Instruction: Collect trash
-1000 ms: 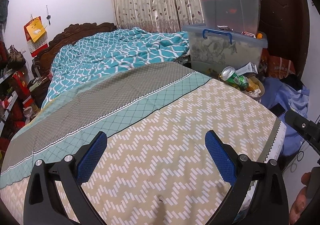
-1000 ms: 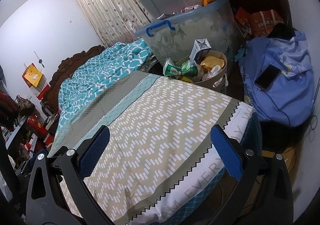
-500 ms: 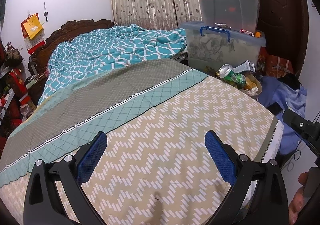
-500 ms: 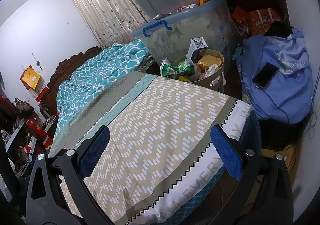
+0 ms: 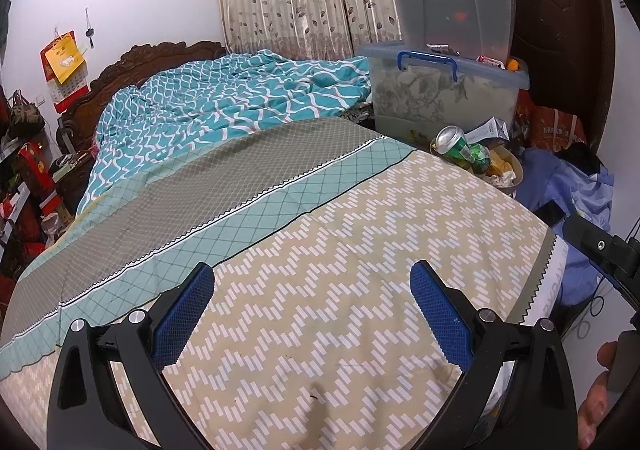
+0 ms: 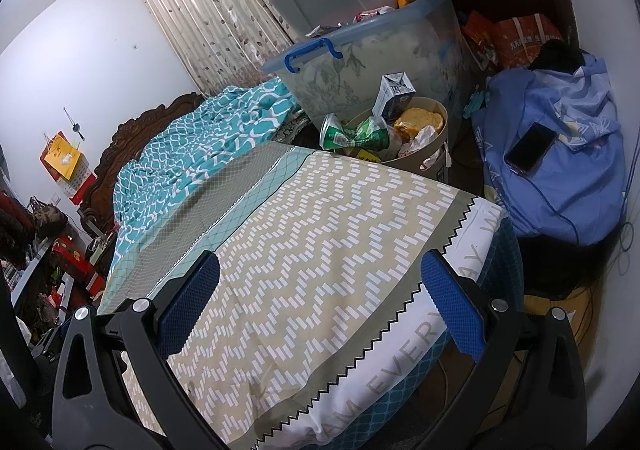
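The left gripper point(image 5: 312, 304) is held level, its blue-padded fingers point(image 5: 182, 312) spread wide with nothing between them. The right gripper point(image 6: 320, 302) tilts slightly, likewise spread and empty. A hand point(image 5: 596, 402) shows at far right.

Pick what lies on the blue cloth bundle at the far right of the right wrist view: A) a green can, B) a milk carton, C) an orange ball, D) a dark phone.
D: a dark phone lies flat on the blue cloth bundle; the green can and milk carton are at the round bin.
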Tool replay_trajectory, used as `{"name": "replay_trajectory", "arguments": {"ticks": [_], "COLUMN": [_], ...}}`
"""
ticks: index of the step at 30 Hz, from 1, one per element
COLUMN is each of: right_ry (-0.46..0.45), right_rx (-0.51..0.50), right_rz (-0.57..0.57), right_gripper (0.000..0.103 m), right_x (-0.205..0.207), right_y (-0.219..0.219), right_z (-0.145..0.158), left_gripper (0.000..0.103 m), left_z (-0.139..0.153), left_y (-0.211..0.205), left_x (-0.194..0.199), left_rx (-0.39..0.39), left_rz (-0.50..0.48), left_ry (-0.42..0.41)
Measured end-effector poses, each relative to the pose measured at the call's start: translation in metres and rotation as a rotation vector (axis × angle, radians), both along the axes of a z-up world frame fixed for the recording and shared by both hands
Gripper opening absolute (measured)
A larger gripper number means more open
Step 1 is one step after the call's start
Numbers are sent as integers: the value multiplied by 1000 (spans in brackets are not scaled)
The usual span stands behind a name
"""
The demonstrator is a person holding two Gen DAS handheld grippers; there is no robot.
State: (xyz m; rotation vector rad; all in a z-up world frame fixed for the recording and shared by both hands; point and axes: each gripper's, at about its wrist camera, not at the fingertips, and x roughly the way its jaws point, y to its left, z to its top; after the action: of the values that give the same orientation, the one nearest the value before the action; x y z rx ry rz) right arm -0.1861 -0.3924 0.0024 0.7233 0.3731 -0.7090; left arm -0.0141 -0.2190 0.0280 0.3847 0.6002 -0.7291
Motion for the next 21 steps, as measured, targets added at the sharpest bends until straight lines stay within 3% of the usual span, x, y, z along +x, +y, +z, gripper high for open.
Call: {"name": "replay_trajectory", "arguments": {"ticks": [21], "right_ry": [-11], "right_rx": [-78], "right_rz": [-25], "right_gripper": [100], "right_x": [-5], "right_y": [12], "right_z": [10], "left_gripper": [94], "left_z": [4], "left_y": [4], "left_x": [-4], "left_rx": [-33], "left_rz": [-11], "left_ry": [-14]}}
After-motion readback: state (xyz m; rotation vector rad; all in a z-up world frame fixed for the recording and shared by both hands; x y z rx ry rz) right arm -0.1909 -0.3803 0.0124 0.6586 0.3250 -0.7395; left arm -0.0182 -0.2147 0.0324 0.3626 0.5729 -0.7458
